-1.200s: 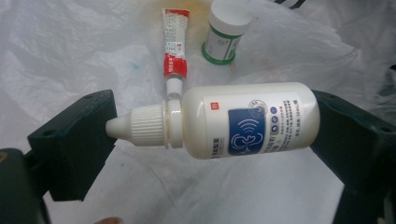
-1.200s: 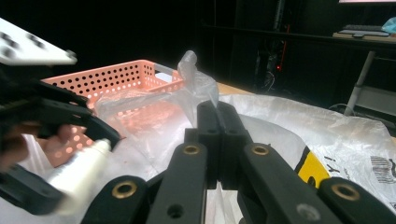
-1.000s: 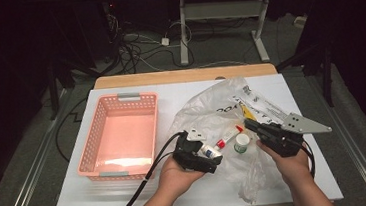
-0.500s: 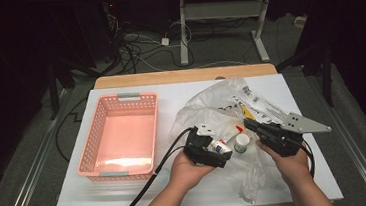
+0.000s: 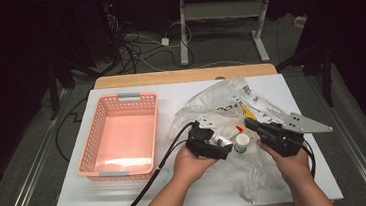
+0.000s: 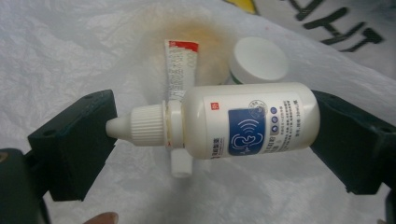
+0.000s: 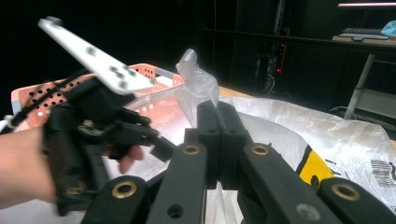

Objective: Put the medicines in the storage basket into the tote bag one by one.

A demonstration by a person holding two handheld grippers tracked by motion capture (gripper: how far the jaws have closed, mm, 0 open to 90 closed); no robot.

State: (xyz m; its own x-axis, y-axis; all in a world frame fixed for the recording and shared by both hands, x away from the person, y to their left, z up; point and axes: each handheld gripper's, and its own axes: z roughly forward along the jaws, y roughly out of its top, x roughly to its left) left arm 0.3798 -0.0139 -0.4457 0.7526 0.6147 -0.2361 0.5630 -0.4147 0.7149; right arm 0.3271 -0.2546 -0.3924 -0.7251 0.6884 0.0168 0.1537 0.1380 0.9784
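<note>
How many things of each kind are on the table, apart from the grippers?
Pink basket: 1
Clear plastic bag: 1
White dropper bottle: 1
Small tube: 1
White-capped jar: 1
Total: 5

We are seeing the table [image 5: 129,198] lit brightly from above while the room behind is lying in near darkness. Glare is washing out the basket [image 5: 121,161] floor. In the left gripper view the dropper bottle [image 6: 247,121] is showing sharp; the right gripper view is looking soft and dim.
</note>
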